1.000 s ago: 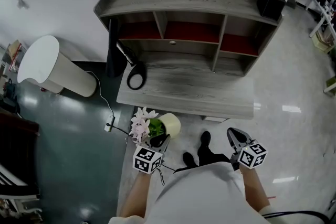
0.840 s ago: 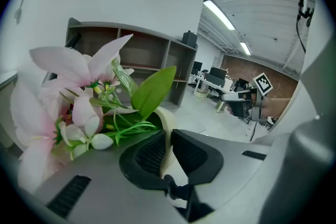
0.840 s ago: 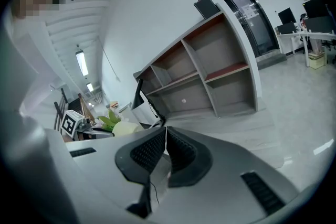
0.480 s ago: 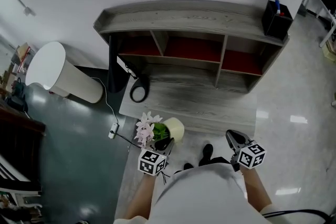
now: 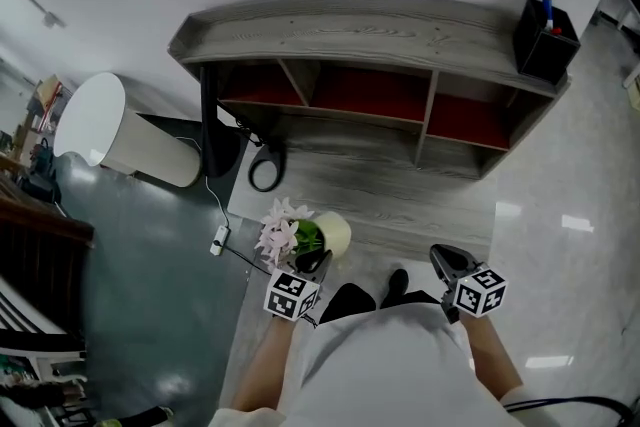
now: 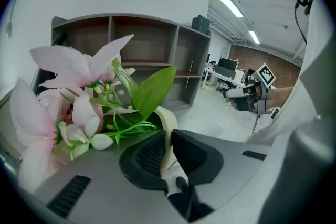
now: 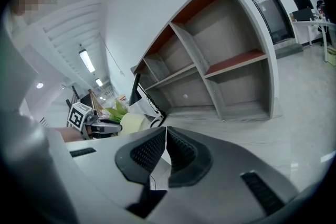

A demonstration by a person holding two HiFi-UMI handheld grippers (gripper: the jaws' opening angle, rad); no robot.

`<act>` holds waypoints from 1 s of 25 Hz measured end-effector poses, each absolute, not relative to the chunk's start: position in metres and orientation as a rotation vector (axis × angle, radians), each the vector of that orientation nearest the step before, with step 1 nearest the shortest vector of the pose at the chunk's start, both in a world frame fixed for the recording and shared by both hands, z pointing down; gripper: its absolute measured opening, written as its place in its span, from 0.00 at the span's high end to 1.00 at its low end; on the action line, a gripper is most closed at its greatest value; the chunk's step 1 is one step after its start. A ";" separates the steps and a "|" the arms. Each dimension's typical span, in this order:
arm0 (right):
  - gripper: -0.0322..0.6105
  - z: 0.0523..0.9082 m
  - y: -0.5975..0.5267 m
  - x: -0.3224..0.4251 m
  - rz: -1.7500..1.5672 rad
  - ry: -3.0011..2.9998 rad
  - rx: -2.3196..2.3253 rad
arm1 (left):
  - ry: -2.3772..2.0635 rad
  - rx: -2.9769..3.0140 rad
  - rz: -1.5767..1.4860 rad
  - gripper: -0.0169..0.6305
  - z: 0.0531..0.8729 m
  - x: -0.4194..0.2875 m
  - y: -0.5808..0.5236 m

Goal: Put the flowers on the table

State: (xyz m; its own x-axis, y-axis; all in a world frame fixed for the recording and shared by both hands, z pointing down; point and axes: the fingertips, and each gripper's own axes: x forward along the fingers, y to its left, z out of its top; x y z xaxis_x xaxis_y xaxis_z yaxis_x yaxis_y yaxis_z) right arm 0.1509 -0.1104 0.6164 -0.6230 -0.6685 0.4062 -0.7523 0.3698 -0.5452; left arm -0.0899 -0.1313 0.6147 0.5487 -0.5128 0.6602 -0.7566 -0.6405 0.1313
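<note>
A pale yellow pot (image 5: 331, 234) with pink flowers (image 5: 278, 230) and green leaves hangs at the near edge of the grey wooden table (image 5: 400, 190), held by its rim in my left gripper (image 5: 312, 263). In the left gripper view the jaws pinch the pot rim (image 6: 169, 128), with the pink flowers (image 6: 68, 86) leaning left. My right gripper (image 5: 447, 260) is shut and holds nothing, off the table's near right corner. In the right gripper view the pot (image 7: 132, 124) and the left gripper's marker cube (image 7: 79, 115) show at the left.
The table carries a hutch of shelves (image 5: 370, 65) with red boards. A black pen holder (image 5: 545, 40) stands on its top right. A black ring-shaped object (image 5: 264, 176) and cable lie at the table's left. A white bin (image 5: 110, 130) stands on the floor at left.
The table has drawn closer in view; the potted flowers in my left gripper have moved forward to its near edge. The right gripper keeps its place and stays shut.
</note>
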 end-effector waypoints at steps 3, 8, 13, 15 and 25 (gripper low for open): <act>0.92 0.620 -0.122 0.153 1.097 -2.491 1.302 | -1.020 2.387 0.862 0.89 0.620 -0.091 -0.146; 0.92 0.629 -0.142 0.154 1.097 -2.452 1.338 | -0.961 2.413 0.923 0.89 0.633 -0.092 -0.175; 0.92 0.627 -0.164 0.156 1.120 -2.410 1.438 | -0.885 2.473 1.085 0.89 0.657 -0.097 -0.204; 0.92 0.625 -0.173 0.154 1.121 -2.393 1.465 | -0.843 2.504 1.185 0.89 0.666 -0.101 -0.216; 0.92 0.616 -0.206 0.153 1.119 -2.300 1.590 | -0.630 2.497 1.393 0.89 0.715 -0.123 -0.271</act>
State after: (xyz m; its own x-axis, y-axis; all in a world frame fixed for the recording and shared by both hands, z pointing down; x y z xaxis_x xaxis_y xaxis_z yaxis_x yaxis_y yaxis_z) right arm 0.1532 -0.2060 0.6162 -0.4363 -0.7550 0.4896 -0.8511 0.1697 -0.4968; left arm -0.1228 -0.2709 0.7147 0.4610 -0.2620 0.8479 -0.4639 -0.8856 -0.0214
